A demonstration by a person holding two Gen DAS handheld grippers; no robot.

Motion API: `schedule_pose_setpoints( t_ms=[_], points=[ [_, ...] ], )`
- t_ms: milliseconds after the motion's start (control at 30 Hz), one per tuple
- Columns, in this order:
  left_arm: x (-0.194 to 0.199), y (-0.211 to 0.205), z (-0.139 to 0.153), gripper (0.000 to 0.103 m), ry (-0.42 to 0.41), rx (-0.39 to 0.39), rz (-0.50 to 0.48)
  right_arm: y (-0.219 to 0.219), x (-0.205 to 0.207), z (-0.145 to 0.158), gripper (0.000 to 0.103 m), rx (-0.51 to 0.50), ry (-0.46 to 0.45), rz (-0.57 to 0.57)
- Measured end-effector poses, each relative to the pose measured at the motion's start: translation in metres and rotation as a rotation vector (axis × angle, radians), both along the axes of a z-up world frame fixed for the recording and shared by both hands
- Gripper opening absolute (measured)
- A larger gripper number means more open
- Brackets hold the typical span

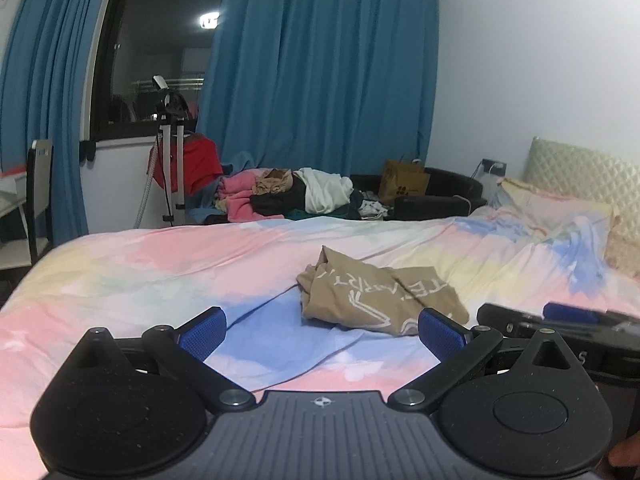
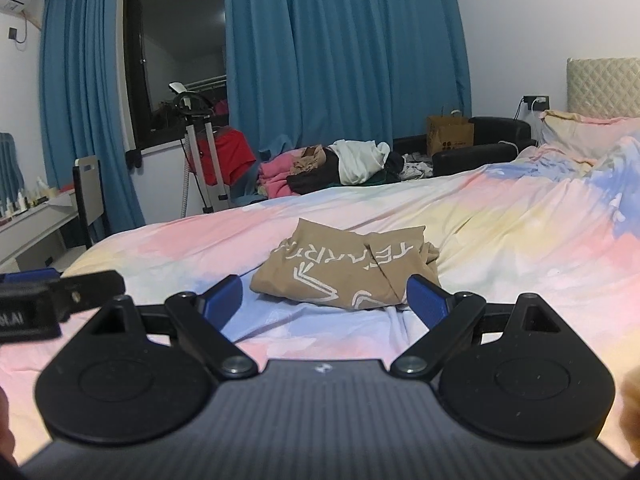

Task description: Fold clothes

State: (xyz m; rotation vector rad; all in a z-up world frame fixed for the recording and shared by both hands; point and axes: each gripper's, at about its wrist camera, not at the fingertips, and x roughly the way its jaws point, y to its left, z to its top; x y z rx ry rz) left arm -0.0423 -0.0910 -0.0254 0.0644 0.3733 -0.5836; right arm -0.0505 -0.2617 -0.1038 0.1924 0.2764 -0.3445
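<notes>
Tan shirt [image 2: 348, 268] bunched mid-bed [image 1: 120, 276], just beyond both empty, wide-spread grippers, left [image 1: 322, 330] and right [image 2: 326, 300]; best practice: grasp separate near edges, then spread flat.

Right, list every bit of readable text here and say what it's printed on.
Tan garment: white lettering, upside down and broken by folds, not fully legible.
Left gripper body, seen from the right wrist: partial "LAI".
Right gripper body, seen from the left wrist: a lone "S".
Brown paper bag: dark print, too small.

Home bedroom, pastel-sheeted bed [image 2: 500, 216], quilted headboard [image 2: 604, 86], blue curtains [image 2: 340, 48], clothes pile [image 1: 296, 194]
</notes>
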Motion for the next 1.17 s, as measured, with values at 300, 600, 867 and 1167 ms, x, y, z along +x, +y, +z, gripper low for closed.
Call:
schedule_pose_setpoints(
  t_ms=[300,600,867,1167],
  points=[
    [-0.0029,-0.0018,-0.0012,0.103,-0.008,0.004,-0.009,0.0053,-0.0002,-0.0019,0.091,-0.024,0.012,-0.006],
    [-0.0018,-0.0016,-0.0014,0.103,-0.011,0.014,-0.003,0.0060,0.0001,-0.0028,0.091,-0.024,0.016,-0.004],
    [-0.0021,-0.0022,-0.0021,0.103,-0.012,0.017,-0.005,0.0037,0.0014,-0.0026,0.091,-0.017,0.016,-0.005],
    [-0.0024,-0.0024,-0.0025,0.103,-0.009,0.014,-0.008,0.0036,0.0008,-0.0032,0.091,-0.016,0.016,-0.007]
  ],
)
